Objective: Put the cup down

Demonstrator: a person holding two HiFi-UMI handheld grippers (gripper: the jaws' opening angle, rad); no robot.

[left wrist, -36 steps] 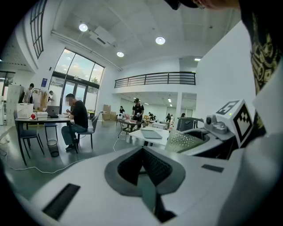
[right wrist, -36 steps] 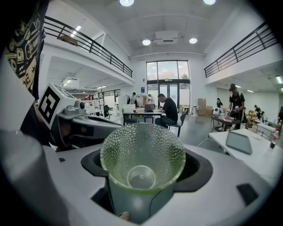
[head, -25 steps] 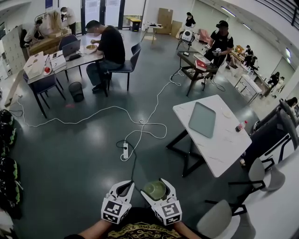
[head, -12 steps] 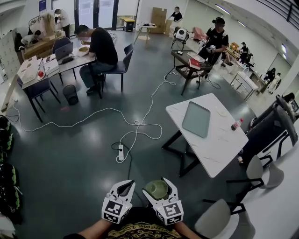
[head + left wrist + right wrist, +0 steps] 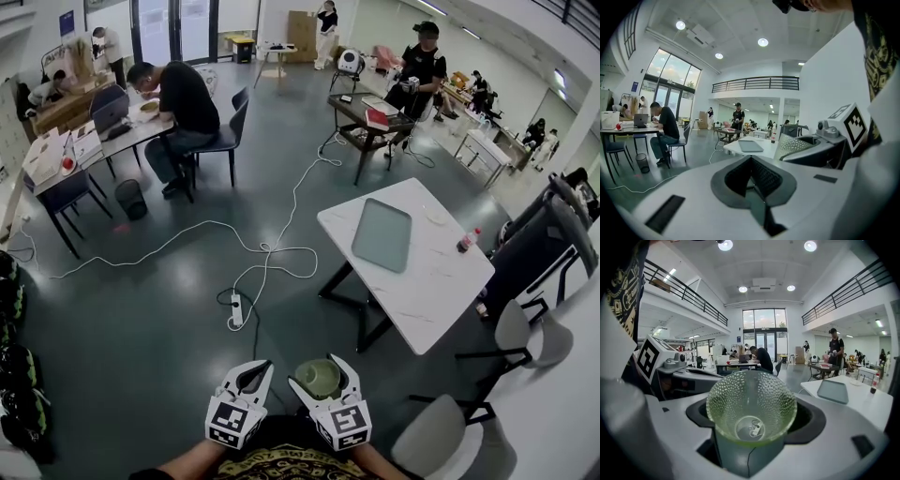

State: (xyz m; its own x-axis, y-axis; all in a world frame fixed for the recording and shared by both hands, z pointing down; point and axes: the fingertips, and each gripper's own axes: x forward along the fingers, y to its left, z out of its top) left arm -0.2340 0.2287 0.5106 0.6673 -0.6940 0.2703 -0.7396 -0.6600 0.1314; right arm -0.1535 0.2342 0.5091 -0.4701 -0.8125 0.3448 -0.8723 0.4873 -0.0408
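Right gripper (image 5: 319,373) clamped on the pale-green dimpled glass cup (image 5: 751,405), held above the grey floor (image 5: 141,309)!
Jaws pinch its lower wall; it looks light, stiff, slick and breakable, so gentle contact wanted. Left gripper (image 5: 251,377) alongside, jaws together, empty. White table (image 5: 441,281) well apart, ahead-right.

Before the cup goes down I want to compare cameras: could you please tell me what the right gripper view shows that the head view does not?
Only the right gripper view: the cup's dimpled, green-tinted clear wall seen down its mouth, plus ceiling lights and balcony railings. Only the head view: the person's forearms and two grey chairs near the table. Both: the right gripper shut on the cup, the white table and its grey tray.
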